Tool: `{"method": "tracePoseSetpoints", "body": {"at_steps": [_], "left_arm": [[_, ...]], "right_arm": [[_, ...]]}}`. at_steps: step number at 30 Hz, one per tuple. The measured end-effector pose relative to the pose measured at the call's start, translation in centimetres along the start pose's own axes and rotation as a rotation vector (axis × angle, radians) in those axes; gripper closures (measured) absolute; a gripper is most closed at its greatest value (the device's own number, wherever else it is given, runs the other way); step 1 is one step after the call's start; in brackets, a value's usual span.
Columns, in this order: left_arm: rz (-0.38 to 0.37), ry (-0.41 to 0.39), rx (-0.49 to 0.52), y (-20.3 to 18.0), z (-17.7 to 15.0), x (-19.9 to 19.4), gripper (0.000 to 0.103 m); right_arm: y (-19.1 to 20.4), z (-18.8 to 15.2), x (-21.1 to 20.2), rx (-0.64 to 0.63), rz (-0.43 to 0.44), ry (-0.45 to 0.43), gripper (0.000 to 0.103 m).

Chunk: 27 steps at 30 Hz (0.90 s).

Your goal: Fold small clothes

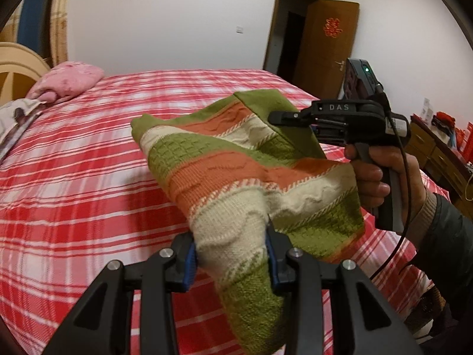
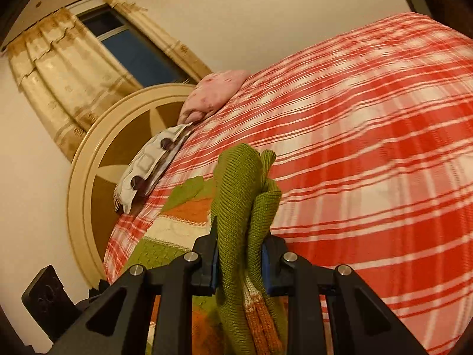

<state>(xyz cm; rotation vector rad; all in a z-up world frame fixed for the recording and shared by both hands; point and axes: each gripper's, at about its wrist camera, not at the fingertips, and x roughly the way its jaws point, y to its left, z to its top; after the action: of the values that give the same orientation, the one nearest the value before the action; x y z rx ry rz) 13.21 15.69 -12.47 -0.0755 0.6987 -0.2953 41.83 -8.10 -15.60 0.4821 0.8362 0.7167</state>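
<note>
1. Bedroom: white walls, brown door ajar at far right, curtained window behind round cream headboard.
2. Bed under red-and-white plaid cover, filling most of both views. Pink pillow and a patterned grey-white one at the head end.
3. Striped knit garment, green, orange and cream: held up off the cover, slung between the two grippers, hanging doubled with layers lying face to face. Far corner drooping toward the plaid; contact with the bed not resolvable.
4. Person's hand and dark sleeve at right edge, wrapped round the handle of the right gripper.
5. Left gripper: jaws partly closed, blue pads pressing a thick bunch of cream and green knit at the near end.
6. Right gripper: jaws narrow, pinched on a rolled ridge of green ribbed knit; seen from the side in the left wrist view, tips buried in the upper edge.
7. Progress, as judged: mid-fold. At least one fold apparently made, since layers overlap; garment not yet laid down.
8. Remaining, as judged: lower onto cover, align edges, flatten, release both grips. No other small clothes visible, so count left unknown.
</note>
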Motion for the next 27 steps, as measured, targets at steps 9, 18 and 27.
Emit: {"method": "tracePoseSetpoints", "body": {"at_steps": [9,18,27], "left_arm": [[0.076,-0.021,-0.050,4.1,-2.4,-3.2,0.065],[0.124,-0.027,-0.115,7.4,-4.0,-5.5,0.065],[0.152,-0.039,-0.154,9.5,-5.2,-7.2,0.066]], "right_arm": [[4.9,-0.3,5.8,-0.053,0.055,0.070,0.081],[7.9,-0.7,11.6,-0.069,0.101,0.144,0.081],[10.6,-1.1,14.8,-0.107,0.133,0.204,0.081]]}}
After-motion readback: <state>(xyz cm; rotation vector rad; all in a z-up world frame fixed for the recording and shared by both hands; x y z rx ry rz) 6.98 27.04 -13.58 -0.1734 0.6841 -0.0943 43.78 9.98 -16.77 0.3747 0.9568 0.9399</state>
